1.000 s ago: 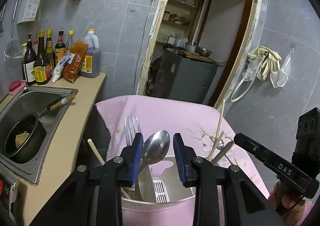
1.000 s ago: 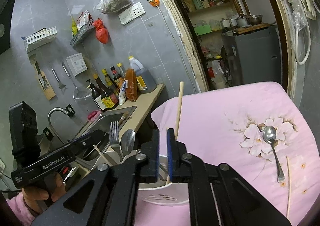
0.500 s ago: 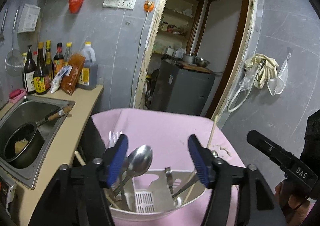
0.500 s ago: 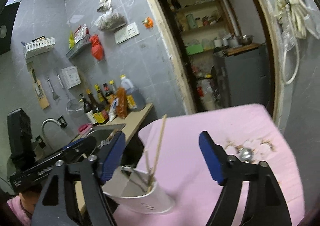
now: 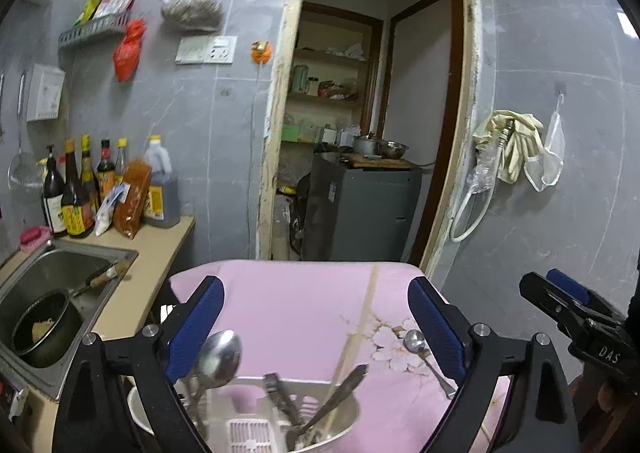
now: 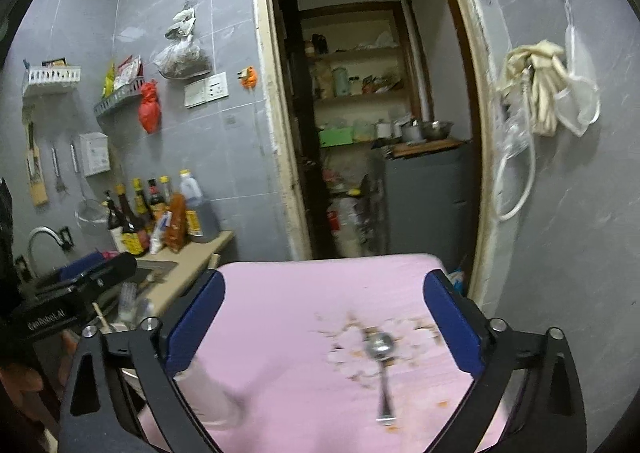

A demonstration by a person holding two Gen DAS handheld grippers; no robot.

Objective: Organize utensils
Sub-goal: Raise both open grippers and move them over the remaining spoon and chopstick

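Note:
A white utensil holder (image 5: 354,411) stands on the pink cloth at the bottom of the left wrist view. In it are a large spoon (image 5: 221,353), forks, other cutlery and a leaning chopstick (image 5: 360,327). My left gripper (image 5: 316,329) hangs just above and behind the holder; its jaws are opening and nothing is between them. A small spoon (image 6: 380,353) lies loose on the cloth's flower print. My right gripper (image 6: 324,325) is above the cloth with the small spoon ahead of it; its jaws are opening too, with nothing between them. The holder (image 6: 208,393) is a blur at its lower left.
The pink-covered table (image 5: 300,301) stands against a counter with a sink (image 5: 100,253) on the left. A dark pot (image 5: 44,337) sits in the sink, and sauce bottles (image 5: 80,189) line the wall. A doorway (image 5: 360,133) opens behind the table.
Both grippers opened wide and drew back and up from the holder. The left let go of the large spoon, the right of the chopstick; both now stand in the holder.

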